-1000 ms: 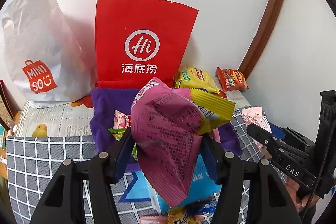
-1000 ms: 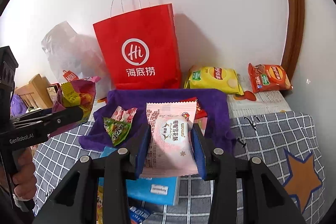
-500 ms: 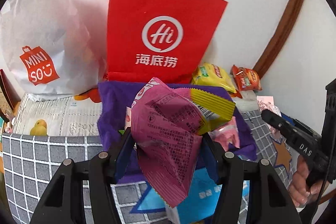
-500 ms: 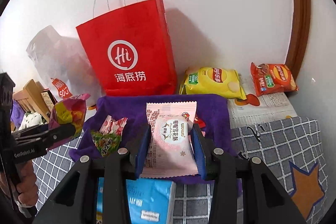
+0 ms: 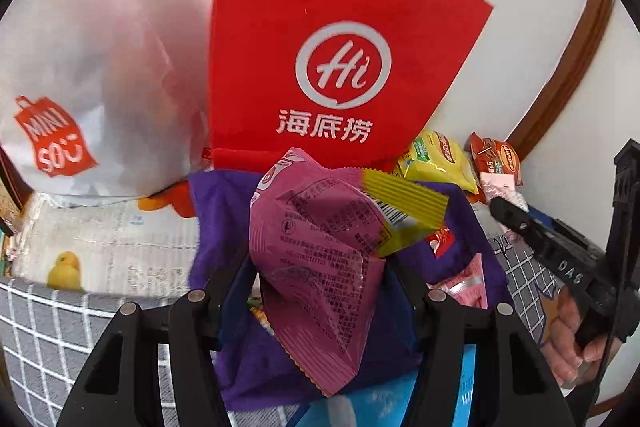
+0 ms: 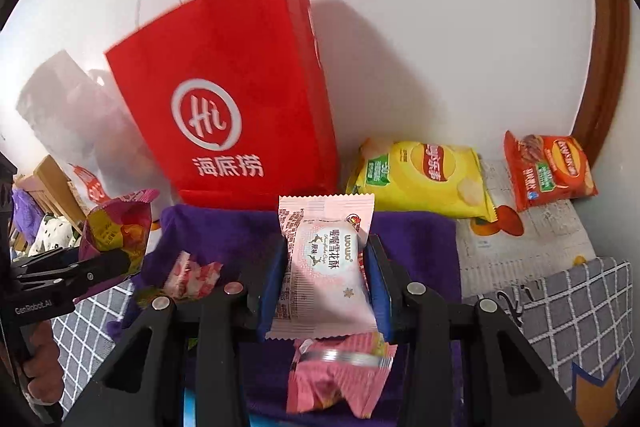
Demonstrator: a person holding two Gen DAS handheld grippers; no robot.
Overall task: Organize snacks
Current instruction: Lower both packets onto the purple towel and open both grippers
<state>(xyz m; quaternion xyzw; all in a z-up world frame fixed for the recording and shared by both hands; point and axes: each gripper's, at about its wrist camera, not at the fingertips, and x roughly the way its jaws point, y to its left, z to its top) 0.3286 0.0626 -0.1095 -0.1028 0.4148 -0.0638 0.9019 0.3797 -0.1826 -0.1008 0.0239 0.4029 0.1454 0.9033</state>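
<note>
My left gripper [image 5: 320, 291] is shut on a magenta and yellow snack packet [image 5: 324, 251], held above the purple cloth [image 5: 224, 211] in front of the red paper bag [image 5: 336, 39]. My right gripper [image 6: 326, 283] is shut on a pale pink snack packet [image 6: 326, 267], also over the purple cloth [image 6: 236, 231]. The red paper bag [image 6: 232, 99] stands upright against the wall behind the cloth. Small pink packets [image 6: 192, 275] lie on the cloth. The left gripper with its packet [image 6: 116, 227] shows at the left of the right wrist view.
A white Miniso plastic bag [image 5: 80, 75] stands left of the red bag. A yellow chip bag [image 6: 424, 179] and an orange chip bag [image 6: 548, 171] lie on newspaper at the back right. A grey checked tablecloth [image 6: 580, 291] covers the table. A blue pack [image 5: 400, 399] lies near the front.
Both grippers have moved forward toward the red bag and purple cloth, each keeping hold of its packet. The red bag now looms larger in both views.
</note>
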